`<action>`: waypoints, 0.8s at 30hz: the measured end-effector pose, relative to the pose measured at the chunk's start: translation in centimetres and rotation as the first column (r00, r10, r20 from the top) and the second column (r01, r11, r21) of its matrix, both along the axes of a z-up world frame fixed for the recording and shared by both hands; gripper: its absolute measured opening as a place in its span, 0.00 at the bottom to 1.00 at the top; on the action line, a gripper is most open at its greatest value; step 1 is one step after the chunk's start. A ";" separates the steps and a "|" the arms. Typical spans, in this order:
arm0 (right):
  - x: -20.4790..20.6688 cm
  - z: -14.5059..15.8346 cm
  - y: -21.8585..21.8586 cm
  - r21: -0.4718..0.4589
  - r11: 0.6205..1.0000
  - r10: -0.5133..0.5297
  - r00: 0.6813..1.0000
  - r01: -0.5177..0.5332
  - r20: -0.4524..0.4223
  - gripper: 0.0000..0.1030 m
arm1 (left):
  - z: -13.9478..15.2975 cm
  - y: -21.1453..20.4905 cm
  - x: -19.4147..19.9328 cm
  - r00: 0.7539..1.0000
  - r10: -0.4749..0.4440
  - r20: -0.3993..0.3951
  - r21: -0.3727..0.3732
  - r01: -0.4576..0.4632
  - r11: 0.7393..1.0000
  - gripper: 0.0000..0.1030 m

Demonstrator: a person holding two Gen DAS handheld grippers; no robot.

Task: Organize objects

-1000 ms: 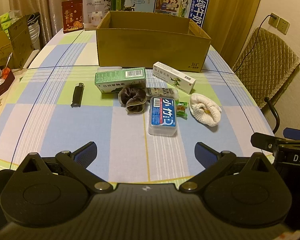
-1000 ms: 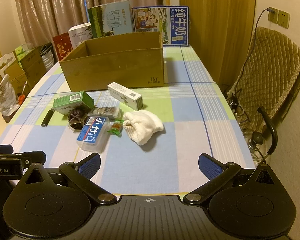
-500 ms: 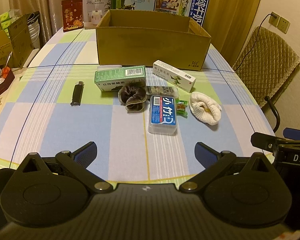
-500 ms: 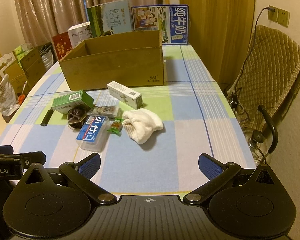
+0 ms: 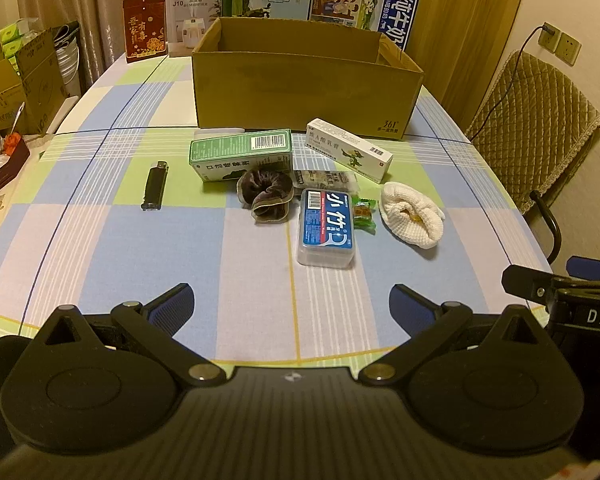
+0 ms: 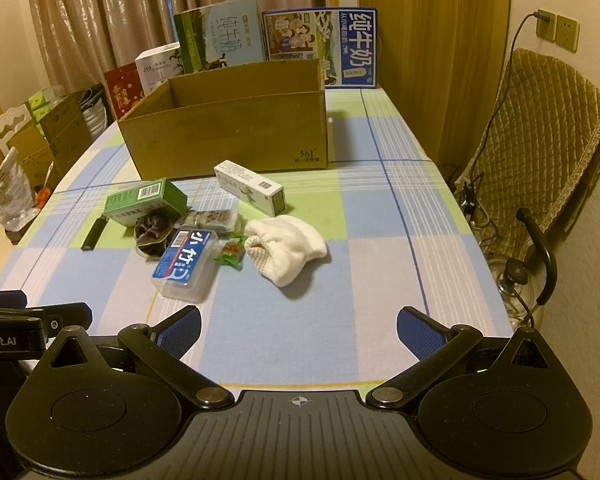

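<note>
A: What's the setting?

B: A table under a checked cloth (image 5: pixel 100 248) of blue, green and pale squares, curtains (image 6: pixel 100 20) behind, a quilted chair (image 6: pixel 540 128) off to the side.

A: And the grippers?

B: Both sit at the near edge. The left gripper (image 5: pixel 290 306) has its blue-padded fingers spread wide, nothing between them. The right gripper (image 6: pixel 298 326) is the same: spread wide and holding nothing.

A: Take the clear floss-pick box (image 5: pixel 327 227) with the blue label as the landmark. What lies around it?

B: It's the item closest to the grippers. Touching its right side is a small green-wrapped candy (image 5: pixel 364 213), and further right a white knitted cloth (image 5: pixel 414 216). Just left of it is a dark scrunchie (image 5: pixel 266 194). Well to the left lies a black lighter (image 5: pixel 155 185).

A: Behind it?

B: A flat snack packet (image 5: pixel 326 178) right behind. Past that, a green box (image 5: pixel 240 154) behind-left and a white toothpaste box (image 5: pixel 348 148) behind-right. Farthest back stands the open cardboard box (image 5: pixel 304 84), with milk cartons (image 6: pixel 320 46) propped upright beyond it.
</note>
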State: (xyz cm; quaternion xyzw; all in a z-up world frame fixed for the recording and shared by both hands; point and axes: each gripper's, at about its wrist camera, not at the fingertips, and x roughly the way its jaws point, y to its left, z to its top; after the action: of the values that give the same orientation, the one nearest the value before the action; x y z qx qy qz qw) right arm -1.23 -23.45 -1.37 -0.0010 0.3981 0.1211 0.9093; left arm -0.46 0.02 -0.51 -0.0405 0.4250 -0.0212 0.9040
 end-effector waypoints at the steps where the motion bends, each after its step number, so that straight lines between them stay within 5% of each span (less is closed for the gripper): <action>1: 0.0 0.0 0.0 0.000 1.000 0.000 1.000 0.000 -0.002 0.98 | 0.0 0.0 0.0 1.000 0.000 -0.001 0.000 0.000 1.000 0.99; 24: 7.1 -3.4 -0.1 -0.032 0.996 0.080 0.995 -0.082 -0.061 0.93 | -3.4 0.0 5.9 0.998 -0.042 -0.048 -0.038 0.040 0.998 0.99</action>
State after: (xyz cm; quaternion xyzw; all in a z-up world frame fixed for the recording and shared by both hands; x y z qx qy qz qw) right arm 5.90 -23.56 -4.80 -0.0290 0.4266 0.1512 0.8912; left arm 5.43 0.06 -3.87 -0.0488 0.4474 -0.0466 0.8918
